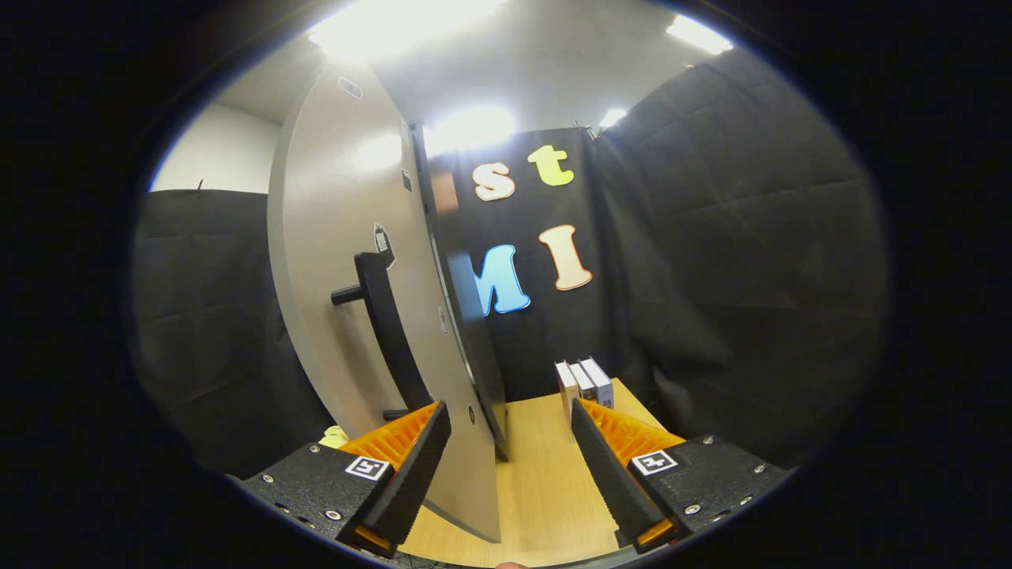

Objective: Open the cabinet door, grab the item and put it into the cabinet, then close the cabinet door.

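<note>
A grey cabinet door (348, 261) stands swung out on edge, its face to the left of my fingers and its lower edge reaching down between them. A black bar handle (386, 332) runs down the door's face, its lower end just above my left finger. My gripper (510, 417) is open, fingers wide apart, holding nothing. Just past the right fingertip, a small white and brown box-like item (583, 381) stands upright on the wooden table (538, 466). The dark edge of the cabinet (466, 316) shows behind the door.
Black cloth walls close in the booth on the left, at the back and on the right. A small yellow object (334, 436) peeks out low beside the left finger. Bright ceiling lights glare overhead.
</note>
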`<state>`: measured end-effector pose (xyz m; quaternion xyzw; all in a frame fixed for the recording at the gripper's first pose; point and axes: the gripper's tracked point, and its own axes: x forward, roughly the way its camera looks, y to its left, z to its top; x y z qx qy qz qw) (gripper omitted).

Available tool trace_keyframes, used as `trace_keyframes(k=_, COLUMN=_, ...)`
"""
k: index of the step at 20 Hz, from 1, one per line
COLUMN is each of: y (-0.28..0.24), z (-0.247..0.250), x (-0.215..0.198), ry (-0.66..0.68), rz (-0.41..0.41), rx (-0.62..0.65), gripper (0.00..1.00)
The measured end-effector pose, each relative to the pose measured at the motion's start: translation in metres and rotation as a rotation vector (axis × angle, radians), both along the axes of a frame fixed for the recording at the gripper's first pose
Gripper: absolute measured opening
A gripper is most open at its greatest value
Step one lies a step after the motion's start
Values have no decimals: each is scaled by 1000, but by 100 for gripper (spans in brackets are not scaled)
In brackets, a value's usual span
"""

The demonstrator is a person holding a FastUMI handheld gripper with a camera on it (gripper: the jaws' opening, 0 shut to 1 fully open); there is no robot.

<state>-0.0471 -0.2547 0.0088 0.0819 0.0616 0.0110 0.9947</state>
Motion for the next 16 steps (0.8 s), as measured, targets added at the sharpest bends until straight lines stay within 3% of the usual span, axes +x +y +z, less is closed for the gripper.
trace_keyframes(k=8, y=10, z=3, x=-1, ry=-43, rz=-61, rx=-74, gripper=94)
trace_keyframes(k=16, y=69, z=1, x=-12, ry=-39, rz=-82, rx=-81, gripper=94)
